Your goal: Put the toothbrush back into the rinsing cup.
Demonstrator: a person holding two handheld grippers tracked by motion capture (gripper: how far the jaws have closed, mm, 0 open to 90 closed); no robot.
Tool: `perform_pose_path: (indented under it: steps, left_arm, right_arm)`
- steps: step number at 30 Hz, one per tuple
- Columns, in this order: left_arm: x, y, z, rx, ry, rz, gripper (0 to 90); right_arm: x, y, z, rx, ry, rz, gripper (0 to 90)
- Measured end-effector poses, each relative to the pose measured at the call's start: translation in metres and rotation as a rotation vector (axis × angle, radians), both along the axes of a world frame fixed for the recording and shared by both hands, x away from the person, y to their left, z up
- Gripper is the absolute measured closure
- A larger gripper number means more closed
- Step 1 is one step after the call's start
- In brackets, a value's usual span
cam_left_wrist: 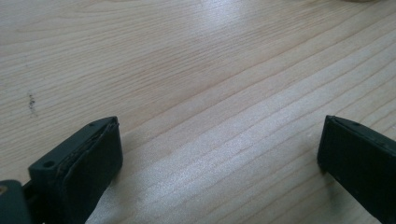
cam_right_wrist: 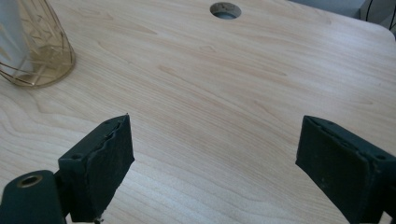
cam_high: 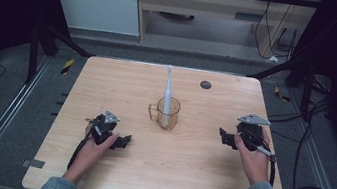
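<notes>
Spanning the high view, the worktop point(cam_high: 184, 178) carries a glass mug point(cam_high: 167, 113) at centre, toothbrush point(cam_high: 167, 94) upright inside. Left hand-held gripper point(cam_high: 121, 142) at eight o'clock, right hand-held gripper point(cam_high: 225, 137) at three; gripper views show both jaws wide, empty.

The amber glass mug point(cam_high: 168, 113) with a tall white electric toothbrush point(cam_high: 167, 94) upright in it is the one obstacle mid-table. Bare wood lies open on both sides of the mug and nearer the person; the cable hole point(cam_high: 205, 84) sits beyond it.
</notes>
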State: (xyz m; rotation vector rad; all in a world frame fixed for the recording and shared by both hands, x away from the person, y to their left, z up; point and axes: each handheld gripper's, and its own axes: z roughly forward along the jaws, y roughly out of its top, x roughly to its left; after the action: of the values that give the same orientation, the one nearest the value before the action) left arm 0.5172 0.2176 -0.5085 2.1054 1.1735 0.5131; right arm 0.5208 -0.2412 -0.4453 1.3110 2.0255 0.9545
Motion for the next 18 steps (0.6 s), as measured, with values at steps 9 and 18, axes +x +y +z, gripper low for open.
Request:
perform_pose_path:
  steps: [9,18]
  left_arm:
    - [0.0,0.0,0.0,0.0,0.0,0.0,0.0]
    - [0.0,0.0,0.0,0.0,0.0,0.0,0.0]
  right_arm:
    - [0.007,-0.005,-0.023,0.012,0.056,-0.016,12.2]
    - [0.014,-0.004,-0.041,0.016,0.076,-0.017,11.7]
